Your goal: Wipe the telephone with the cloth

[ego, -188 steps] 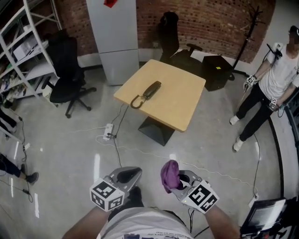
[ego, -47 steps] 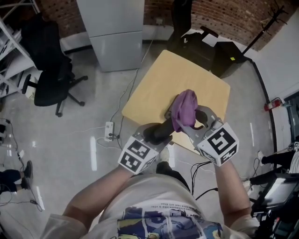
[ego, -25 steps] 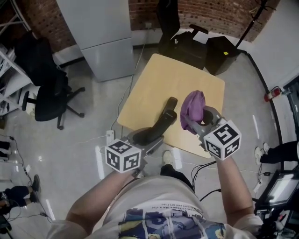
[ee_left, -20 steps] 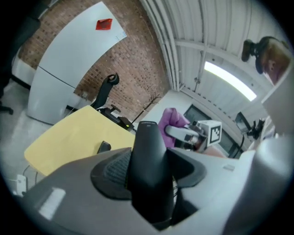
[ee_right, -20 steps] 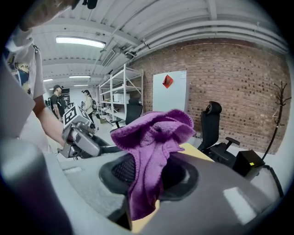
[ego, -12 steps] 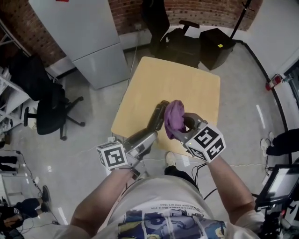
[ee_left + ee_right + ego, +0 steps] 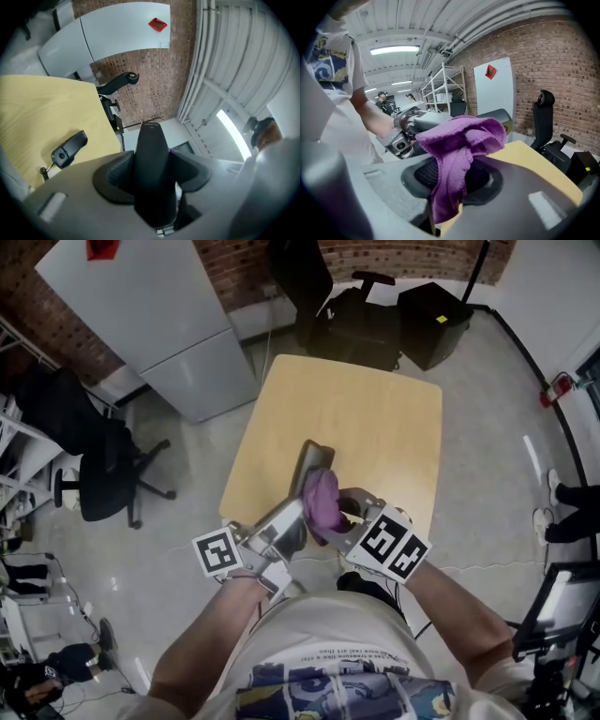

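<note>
Gripping the dark telephone (image 7: pixel 312 457) by its lower end, the left gripper (image 7: pixel 281 529) has its 2 jaws closed on it, just below the head view's centre. The right gripper (image 7: pixel 345 512) pinches the purple cloth (image 7: pixel 322 501), bunched against the telephone's middle, over the yellow table (image 7: pixel 375 418).

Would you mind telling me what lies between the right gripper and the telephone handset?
Only the purple cloth, pinched in the right gripper and bunched up toward the handset. The head view and the right gripper view both show it.
</note>
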### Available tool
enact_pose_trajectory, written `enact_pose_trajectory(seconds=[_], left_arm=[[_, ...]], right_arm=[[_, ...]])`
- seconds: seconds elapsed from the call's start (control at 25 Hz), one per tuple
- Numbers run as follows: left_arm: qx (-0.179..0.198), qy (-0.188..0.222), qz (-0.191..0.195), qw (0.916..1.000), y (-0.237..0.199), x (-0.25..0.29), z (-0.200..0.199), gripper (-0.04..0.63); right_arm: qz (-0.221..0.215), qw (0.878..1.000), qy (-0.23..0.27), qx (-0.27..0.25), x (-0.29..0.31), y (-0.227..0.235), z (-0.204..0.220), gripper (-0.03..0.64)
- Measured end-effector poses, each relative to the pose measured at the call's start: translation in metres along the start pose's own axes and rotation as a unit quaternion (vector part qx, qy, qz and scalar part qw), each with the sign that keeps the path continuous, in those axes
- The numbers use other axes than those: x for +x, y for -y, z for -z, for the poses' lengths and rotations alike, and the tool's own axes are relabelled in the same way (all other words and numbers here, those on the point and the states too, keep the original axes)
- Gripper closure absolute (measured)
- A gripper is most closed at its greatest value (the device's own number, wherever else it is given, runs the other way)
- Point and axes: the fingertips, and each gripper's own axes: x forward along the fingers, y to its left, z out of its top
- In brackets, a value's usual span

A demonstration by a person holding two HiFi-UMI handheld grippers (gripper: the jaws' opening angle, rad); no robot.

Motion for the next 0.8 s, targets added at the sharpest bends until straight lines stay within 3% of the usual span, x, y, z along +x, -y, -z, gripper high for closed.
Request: enact_pose_trajectory(seconds=[0.32, 0.64, 0.8], left_arm=[[-0.019, 0.029, 0.035, 0.9988, 0.005, 0.014, -0.02, 0.344], [-0.007, 0.026, 0.05, 0.9984, 0.009, 0.029, -0.013, 0.344], [-0.013, 0.033, 0.058, 0.9977, 0.013, 0.033, -0.015, 0.344]], right_arm=[[-0.062, 0.997, -0.029, -0.034, 0.002, -0.017, 0.017, 0.503], [-0.001, 0.999, -0.017, -0.029, -0.014, 0.05, 0.01, 0.503], [-0.001, 0.999, -0.019, -0.036, -0.013, 0.064, 0.001, 0.503]])
